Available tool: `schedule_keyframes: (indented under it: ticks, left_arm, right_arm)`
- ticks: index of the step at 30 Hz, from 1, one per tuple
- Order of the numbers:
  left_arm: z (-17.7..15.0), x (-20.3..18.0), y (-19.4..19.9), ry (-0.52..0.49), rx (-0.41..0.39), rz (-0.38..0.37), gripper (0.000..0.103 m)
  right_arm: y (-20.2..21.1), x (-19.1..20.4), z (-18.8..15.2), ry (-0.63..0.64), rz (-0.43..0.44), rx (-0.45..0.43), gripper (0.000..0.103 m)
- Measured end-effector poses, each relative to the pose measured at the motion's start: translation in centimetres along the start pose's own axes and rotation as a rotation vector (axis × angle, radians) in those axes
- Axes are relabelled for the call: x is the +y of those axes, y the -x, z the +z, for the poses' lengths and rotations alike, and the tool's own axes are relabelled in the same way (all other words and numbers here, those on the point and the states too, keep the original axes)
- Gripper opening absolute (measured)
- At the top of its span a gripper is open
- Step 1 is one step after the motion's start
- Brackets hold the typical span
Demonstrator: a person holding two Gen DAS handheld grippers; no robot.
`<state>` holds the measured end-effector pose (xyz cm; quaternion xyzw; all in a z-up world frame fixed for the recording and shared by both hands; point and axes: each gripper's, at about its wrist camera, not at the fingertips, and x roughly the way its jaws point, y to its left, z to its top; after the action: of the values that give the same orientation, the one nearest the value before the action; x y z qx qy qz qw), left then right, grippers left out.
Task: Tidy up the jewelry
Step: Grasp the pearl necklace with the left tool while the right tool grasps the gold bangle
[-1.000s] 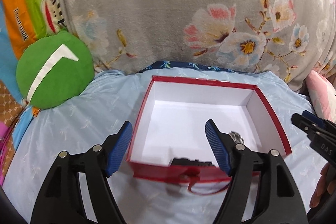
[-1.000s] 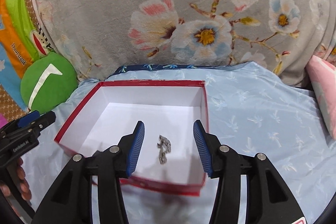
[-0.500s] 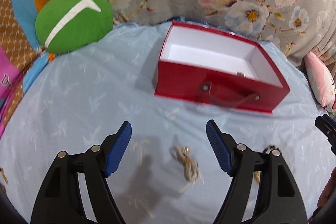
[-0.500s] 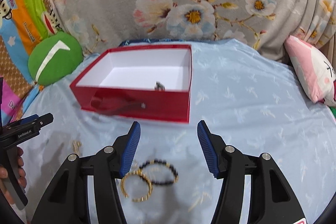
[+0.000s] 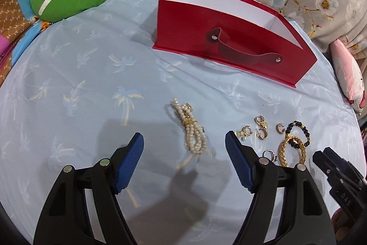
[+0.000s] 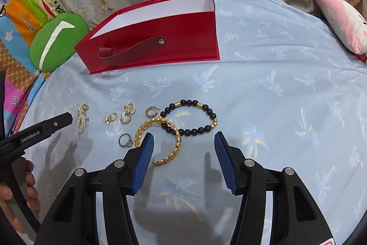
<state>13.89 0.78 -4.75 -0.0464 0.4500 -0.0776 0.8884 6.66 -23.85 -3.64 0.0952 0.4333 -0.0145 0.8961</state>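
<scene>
Bed sheet (image 6: 275, 84): I saw the pale blue sheet carrying everything, soft enough that pads pressed down could sink and catch cloth.
Red box (image 5: 229, 38): it stood open at the far side, well apart from the loose jewelry; its floor was hidden from me.
Left hand-held gripper (image 5: 184, 145): I had it spread wide with nothing between the pads, above the pearl bracelet (image 5: 191, 130).
Right hand-held gripper (image 6: 183, 144): its jaws had just closed a little but stood apart, gripping nothing, over the gold bangle (image 6: 160, 141).
Black bead bracelet (image 6: 190, 117): it overlapped the bangle's far edge, so I judged a lift could drag both.
Earrings (image 6: 127, 115): four small gold pieces lay between pearls and bangle, with a silver ring (image 6: 125, 141) just beside the bangle.
Next move: I judged it best to straddle the bangle's near rim, away from the beads, close gently, then lift straight up.
</scene>
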Motion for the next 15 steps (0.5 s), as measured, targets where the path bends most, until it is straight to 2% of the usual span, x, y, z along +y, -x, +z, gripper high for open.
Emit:
schedule_keyframes:
  ticks: [6, 11, 14, 15]
  left_arm:
    - [0.7, -0.5, -2.0, 0.027, 0.024, 0.007, 0.071]
    - [1.0, -0.7, -3.5, 0.043, 0.050, -0.004, 0.068]
    - [1.0, -1.0, -3.7, 0.022, 0.038, 0.015, 0.057]
    - [1.0, -1.1, -3.6, 0.017, 0.037, 0.017, 0.050]
  right_arm:
    - [-1.6, 0.4, -0.4, 0.005, 0.006, 0.037, 0.038]
    - [-2.5, 0.3, -0.6, 0.002, 0.012, 0.057, 0.031]
    - [-2.9, 0.4, -0.7, 0.004, 0.017, 0.072, 0.023]
    - [-2.9, 0.5, -0.8, 0.005, 0.019, 0.073, 0.019]
